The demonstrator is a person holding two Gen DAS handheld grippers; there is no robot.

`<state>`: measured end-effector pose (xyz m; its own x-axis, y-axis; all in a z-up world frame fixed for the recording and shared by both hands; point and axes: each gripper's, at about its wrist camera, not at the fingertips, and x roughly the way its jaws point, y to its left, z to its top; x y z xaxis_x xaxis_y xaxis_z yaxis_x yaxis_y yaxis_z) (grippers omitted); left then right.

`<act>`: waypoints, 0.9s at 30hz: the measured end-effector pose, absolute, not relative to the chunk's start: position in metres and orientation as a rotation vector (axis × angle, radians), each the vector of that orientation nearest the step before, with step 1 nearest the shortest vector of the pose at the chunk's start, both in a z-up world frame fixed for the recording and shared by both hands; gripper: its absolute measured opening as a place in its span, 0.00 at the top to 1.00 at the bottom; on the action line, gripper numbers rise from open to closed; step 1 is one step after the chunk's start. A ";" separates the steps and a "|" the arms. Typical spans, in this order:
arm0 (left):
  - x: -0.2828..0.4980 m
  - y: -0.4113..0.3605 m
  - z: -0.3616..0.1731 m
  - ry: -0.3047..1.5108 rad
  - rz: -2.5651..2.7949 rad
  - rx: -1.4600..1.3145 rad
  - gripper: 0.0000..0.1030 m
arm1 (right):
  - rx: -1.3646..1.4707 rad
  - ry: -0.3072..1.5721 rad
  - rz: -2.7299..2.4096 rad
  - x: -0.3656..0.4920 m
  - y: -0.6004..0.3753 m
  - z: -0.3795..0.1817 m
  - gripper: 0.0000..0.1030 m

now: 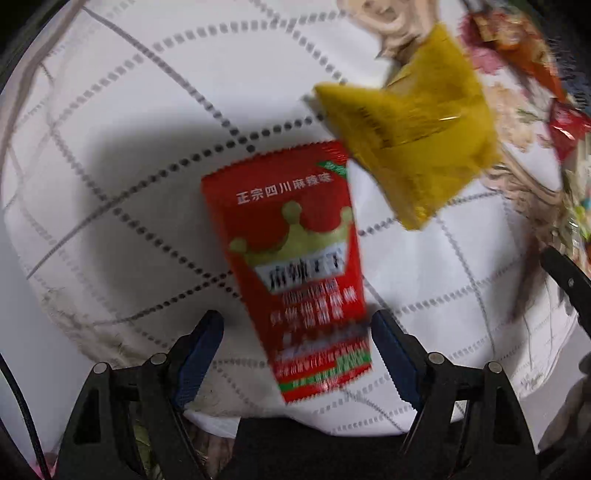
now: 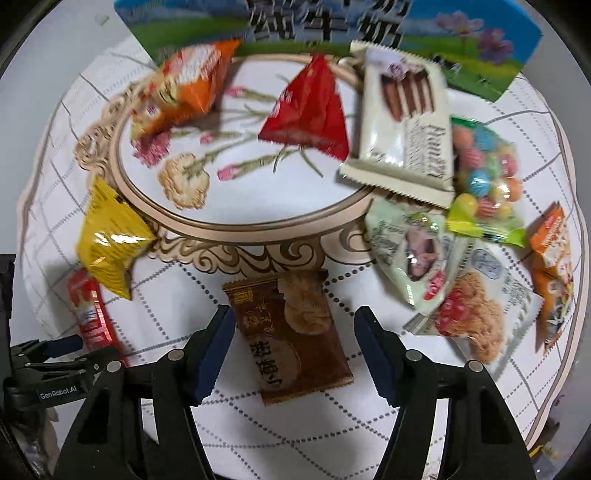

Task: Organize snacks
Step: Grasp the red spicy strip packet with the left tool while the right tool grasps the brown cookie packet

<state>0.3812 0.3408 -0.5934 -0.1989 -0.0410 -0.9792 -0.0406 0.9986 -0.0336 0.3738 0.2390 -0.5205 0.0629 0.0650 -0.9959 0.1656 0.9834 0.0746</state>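
Observation:
A red spicy-snack packet [image 1: 295, 229] lies flat on the white quilted tablecloth [image 1: 129, 129]. My left gripper [image 1: 295, 328] points down over its lower half, open, with the packet between the fingers and a clear gap at the left pad. A yellow packet [image 1: 410, 147] lies just beyond the red one, overlapping its top corner. In the right wrist view a brown pastry packet [image 2: 288, 332] lies between the spread fingers of my right gripper [image 2: 295, 321], which stands open above it. The same yellow packet [image 2: 110, 243] and red packet [image 2: 88, 310] show at the left.
Around the oval flower print [image 2: 258, 225] lie an orange bag [image 2: 184, 88], a red triangular pack [image 2: 310, 110], a white wafer packet [image 2: 406, 122], a candy bag [image 2: 487, 173] and several more packets at right. A milk carton box [image 2: 332, 26] stands behind.

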 end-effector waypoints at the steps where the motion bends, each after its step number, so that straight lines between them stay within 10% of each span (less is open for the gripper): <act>1: 0.384 0.339 -0.597 1.770 0.011 -0.056 0.21 | 0.176 1.522 -0.080 0.374 0.241 -0.527 0.33; 6: 0.388 0.314 -0.583 1.671 -0.006 0.035 0.49 | 0.209 1.556 -0.074 0.367 0.241 -0.544 0.43; 27: 0.368 0.291 -0.556 1.614 -0.030 0.013 0.57 | 0.262 1.556 -0.007 0.320 0.251 -0.539 0.46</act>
<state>0.3681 0.2910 -0.5563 -0.0432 -0.0103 -0.9990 0.0266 0.9996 -0.0115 0.3205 0.2511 -0.5387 0.0208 0.1602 -0.9869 0.1694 0.9722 0.1614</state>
